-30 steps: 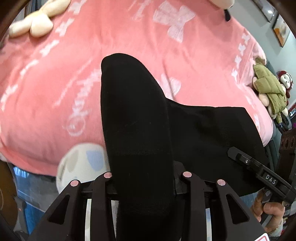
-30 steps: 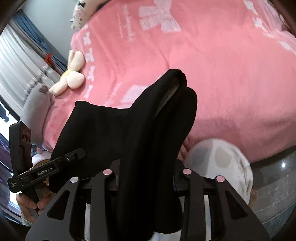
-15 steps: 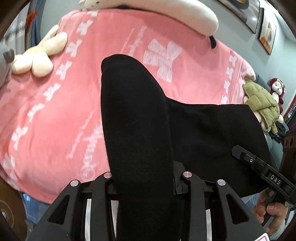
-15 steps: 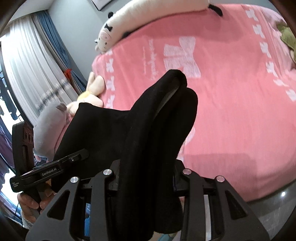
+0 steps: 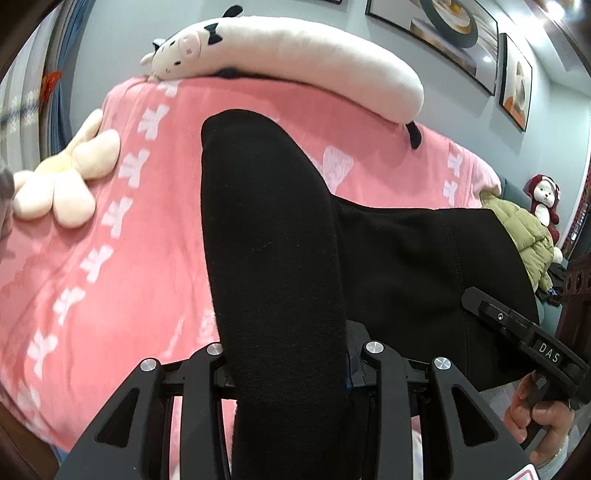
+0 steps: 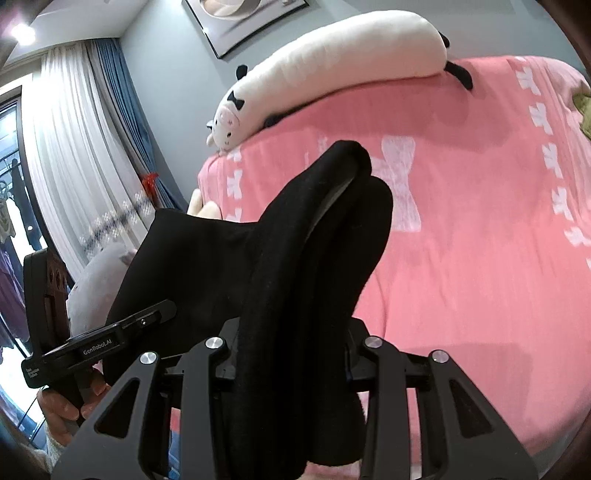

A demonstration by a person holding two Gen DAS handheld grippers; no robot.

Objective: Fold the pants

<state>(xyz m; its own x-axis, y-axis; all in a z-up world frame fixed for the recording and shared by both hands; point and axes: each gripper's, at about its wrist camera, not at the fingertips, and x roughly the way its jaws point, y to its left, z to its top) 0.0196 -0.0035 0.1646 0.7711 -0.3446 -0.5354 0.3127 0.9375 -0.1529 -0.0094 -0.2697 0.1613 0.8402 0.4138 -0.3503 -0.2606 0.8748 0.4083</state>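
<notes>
Curtains, white and blue, are hanging at the far left of the right wrist view, beside a grey wall carrying a framed picture. Cream flower-shaped plush is lying on the left part of the pink bedspread, which is printed with white bows. Long white pig-faced bolster is resting along the far edge of the bed. Black pants are being held up off the bedspread, stretched as 1 span between the 2 grippers. Left gripper is gripping a thick rolled bunch of the fabric, its fingers pressing in on both sides of the cloth; the bunch is covering the fingertips. In the right wrist view, the right gripper is clamping a doubled fold of the same pants, 2 layers rising side by side between its fingers. Each gripper is showing in the other's view with a bare hand on its handle: the right one at lower right, the left one at lower left. Olive padded jacket is lying at the right edge of the bed, with a red-hooded plush doll sitting just beyond it
</notes>
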